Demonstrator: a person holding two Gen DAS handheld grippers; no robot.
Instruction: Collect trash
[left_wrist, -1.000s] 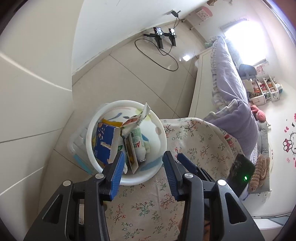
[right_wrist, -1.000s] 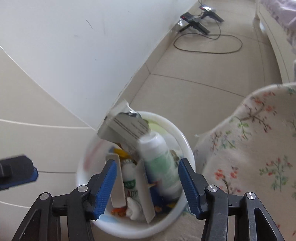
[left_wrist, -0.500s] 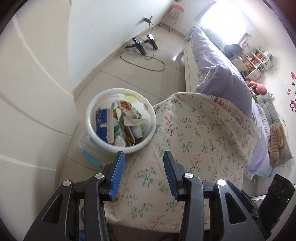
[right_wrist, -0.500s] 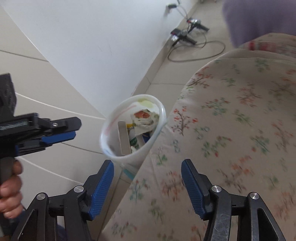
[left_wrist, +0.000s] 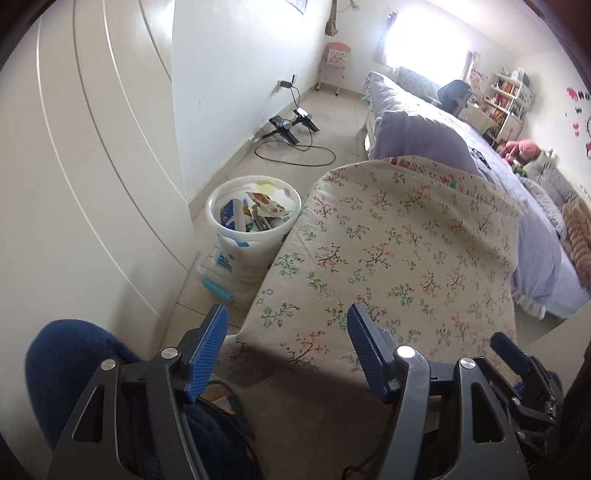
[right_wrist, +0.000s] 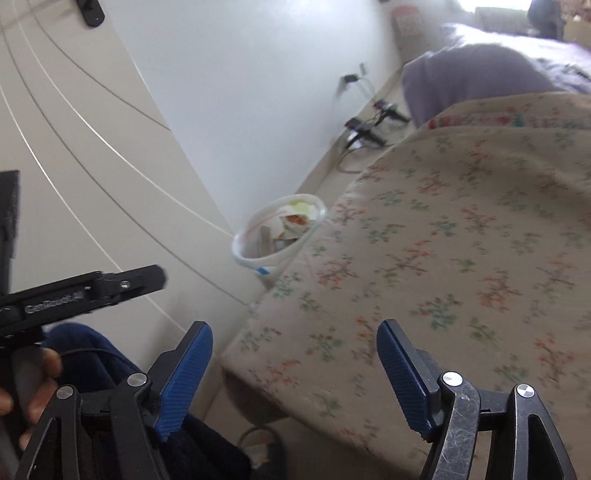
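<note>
Here we hold both tongs released and empty: the left tongs (left_wrist: 286, 341) and the right tongs (right_wrist: 293, 362) sit at the near edge of the worktop (left_wrist: 399, 258), which carries a floral cloth. The white bin (left_wrist: 254, 225) stands on the floor to the far left, just beside the worktop's left edge and near the white wall. Trash (left_wrist: 258, 214), including cartons and wrappers, fills the bin.

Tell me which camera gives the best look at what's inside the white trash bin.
The left wrist view. It looks down into the trash bin, sharp enough to show a blue box and crumpled wrappers. In the right wrist view the bin is blurred, seen from a lower angle, with only a few scraps showing.
</note>
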